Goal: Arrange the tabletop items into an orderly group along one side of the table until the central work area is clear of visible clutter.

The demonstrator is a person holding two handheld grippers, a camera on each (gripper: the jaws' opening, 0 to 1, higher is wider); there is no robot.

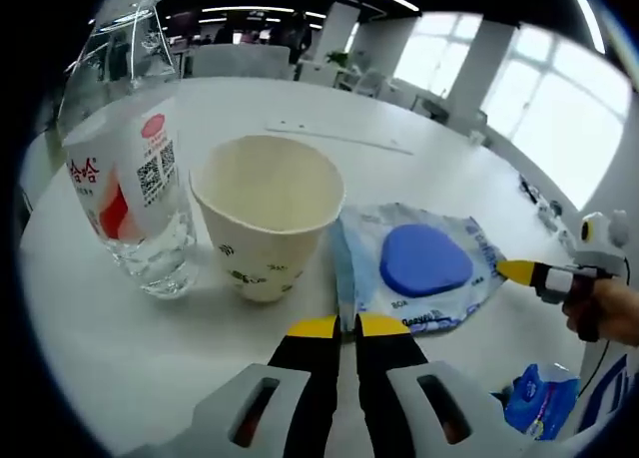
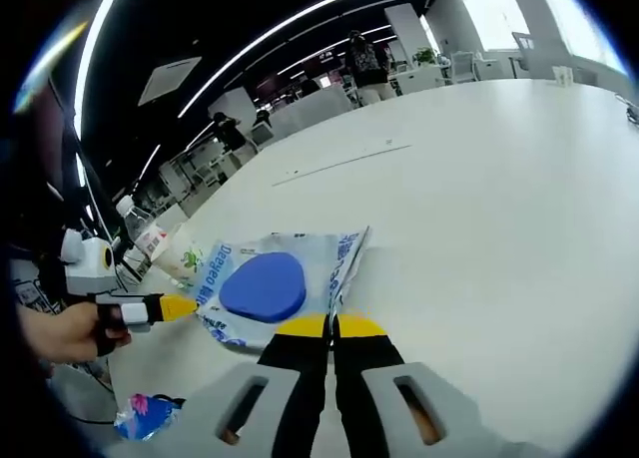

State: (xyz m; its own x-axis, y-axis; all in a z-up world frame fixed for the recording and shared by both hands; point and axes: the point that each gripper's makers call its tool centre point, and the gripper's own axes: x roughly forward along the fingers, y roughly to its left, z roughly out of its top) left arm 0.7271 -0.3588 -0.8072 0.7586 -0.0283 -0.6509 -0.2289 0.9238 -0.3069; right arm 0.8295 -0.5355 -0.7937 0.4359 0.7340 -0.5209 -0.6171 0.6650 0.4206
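I clench both claws, left gripper (image 1: pixel 346 325) and right gripper (image 2: pixel 330 325), on the crinkled plastic packet with the blue disc (image 1: pixel 424 261), dragging it beside the paper cup (image 1: pixel 268 215) at ten o'clock.

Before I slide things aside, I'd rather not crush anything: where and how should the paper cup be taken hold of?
Take the paper cup at its rim, one jaw inside and one outside. It stands upright and open-topped, and its thin wall is stiffest there. Come from above on the near side: the water bottle crowds one flank and the plastic bag with the blue pad lies at the other.
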